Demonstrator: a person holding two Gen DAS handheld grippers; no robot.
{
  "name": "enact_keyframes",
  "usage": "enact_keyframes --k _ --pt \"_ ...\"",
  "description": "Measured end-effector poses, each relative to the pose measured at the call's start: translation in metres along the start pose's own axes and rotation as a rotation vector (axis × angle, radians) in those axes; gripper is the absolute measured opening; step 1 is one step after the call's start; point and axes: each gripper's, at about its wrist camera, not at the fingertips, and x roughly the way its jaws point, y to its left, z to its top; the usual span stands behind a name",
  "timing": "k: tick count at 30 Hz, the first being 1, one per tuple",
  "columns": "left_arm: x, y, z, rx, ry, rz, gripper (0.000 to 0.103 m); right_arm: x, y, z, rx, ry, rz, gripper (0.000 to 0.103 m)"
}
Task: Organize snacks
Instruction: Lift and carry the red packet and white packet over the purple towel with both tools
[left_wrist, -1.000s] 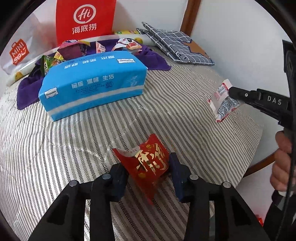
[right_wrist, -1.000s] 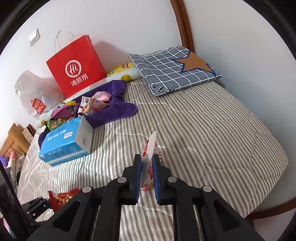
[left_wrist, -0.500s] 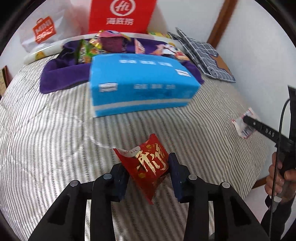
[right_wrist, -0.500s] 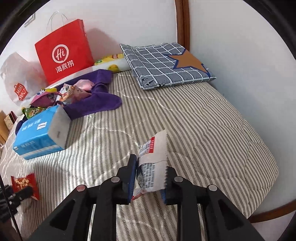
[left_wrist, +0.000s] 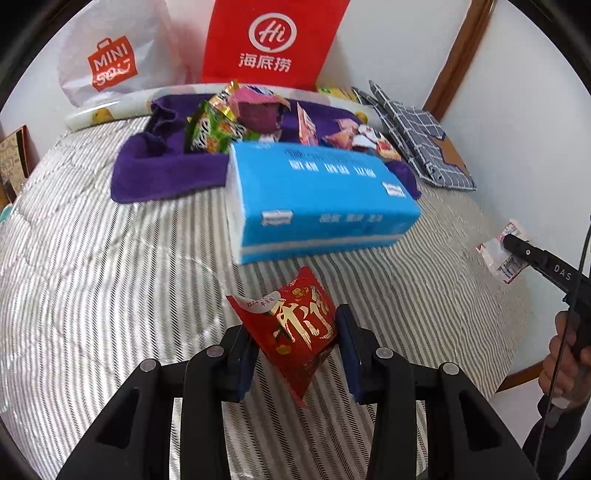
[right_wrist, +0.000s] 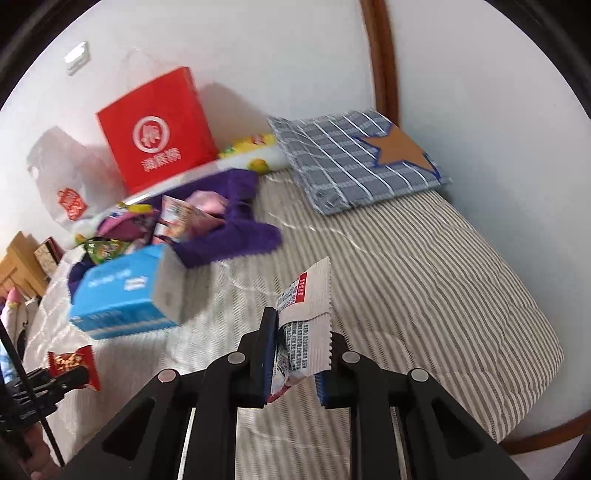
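The red packet (left_wrist: 295, 328) sat clamped between the left gripper's (left_wrist: 295, 350) jaws, lifted above the striped bed (left_wrist: 110, 277). The white packet (right_wrist: 306, 325) was pinched in the right gripper (right_wrist: 295, 354), at the bed's right. Beyond both, a blue tissue pack (left_wrist: 317, 199) lay before a purple cloth (left_wrist: 166, 170) heaped with snacks (left_wrist: 218, 129).

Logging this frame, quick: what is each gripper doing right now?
Left gripper: jaws shut on the red snack packet.
Right gripper: jaws shut on the white snack packet.
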Motion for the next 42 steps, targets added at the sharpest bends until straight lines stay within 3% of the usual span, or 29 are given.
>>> enact_keyframes --k 16,42 --pt "-0.021 0.012 0.034 -0.009 -0.067 0.022 0.039 0.001 0.076 0.026 -0.118 -0.031 0.141 0.017" --pt "-0.012 0.030 0.103 -0.018 -0.139 0.056 0.039 0.038 0.118 0.076 -0.177 -0.080 0.195 0.017"
